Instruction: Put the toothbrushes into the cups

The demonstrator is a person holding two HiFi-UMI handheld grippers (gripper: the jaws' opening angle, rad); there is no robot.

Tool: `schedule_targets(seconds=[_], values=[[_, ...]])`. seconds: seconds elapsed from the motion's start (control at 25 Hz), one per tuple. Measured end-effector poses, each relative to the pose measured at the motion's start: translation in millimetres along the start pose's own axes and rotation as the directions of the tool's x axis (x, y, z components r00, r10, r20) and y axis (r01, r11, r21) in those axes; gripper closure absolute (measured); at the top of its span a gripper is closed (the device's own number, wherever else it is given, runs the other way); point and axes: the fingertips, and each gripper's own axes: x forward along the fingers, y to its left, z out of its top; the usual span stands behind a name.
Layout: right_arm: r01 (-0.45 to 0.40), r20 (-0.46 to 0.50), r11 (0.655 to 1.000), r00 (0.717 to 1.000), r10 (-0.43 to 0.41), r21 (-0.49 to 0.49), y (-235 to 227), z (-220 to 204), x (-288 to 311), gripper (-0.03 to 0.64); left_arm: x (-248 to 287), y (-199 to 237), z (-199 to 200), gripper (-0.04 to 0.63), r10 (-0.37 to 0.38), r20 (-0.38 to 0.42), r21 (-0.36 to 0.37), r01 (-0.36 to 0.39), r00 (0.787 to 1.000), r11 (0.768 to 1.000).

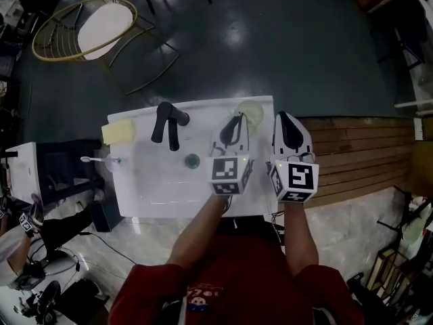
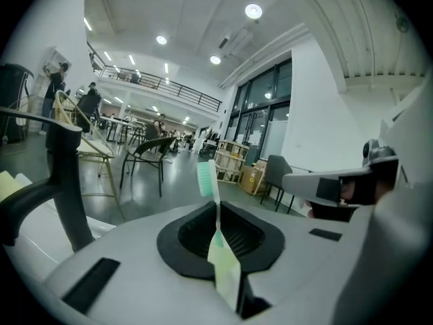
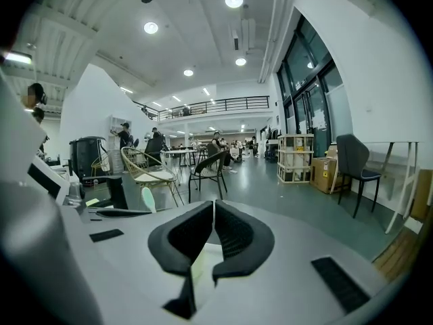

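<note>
A big open office-like hall, with a railed mezzanine (image 3: pixel 223 103), tall windows (image 3: pixel 312 100), café chairs (image 3: pixel 210 171), shelving (image 3: pixel 294 157) and a polished floor (image 1: pixel 270 46).

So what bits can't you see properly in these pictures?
- Head view: the pale cup is partly covered by the left tool, so its inside is unclear.
- Head view: the left tool's body hides the green toothbrush it grips.
- Head view: the small item at the left edge of the table is too dim to name.
- Right gripper view: the pale patch under the shut right tool is unclear.
</note>
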Motion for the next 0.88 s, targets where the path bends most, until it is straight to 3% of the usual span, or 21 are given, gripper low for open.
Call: schedule_targets(seconds=[0.6,0.72,0.88], values=[[-0.002,0.018,1.000,1.000,0.002,-0.019,1.2,7.1,-6.6,0.583,-1.8,-0.5,1.9,0.544,-0.003,-0.002,0.072,0.003,1.000,0.997],[-0.001,0.027,1.000,1.000,0.001,-0.013,1.4,9.9,-9.0,0.583,-2.6,-2.3,2.0,0.454,-0.007,-0.010,0.080,0.008,1.000,0.997],[-0.004,0.036,1.000,0.999,0.004,-0.012,2.6,12.6,-12.8,0.583,-5.6,-4.8,0.5,0.409,-0.008,-0.021,0.089,0.010,1.000,0.996]])
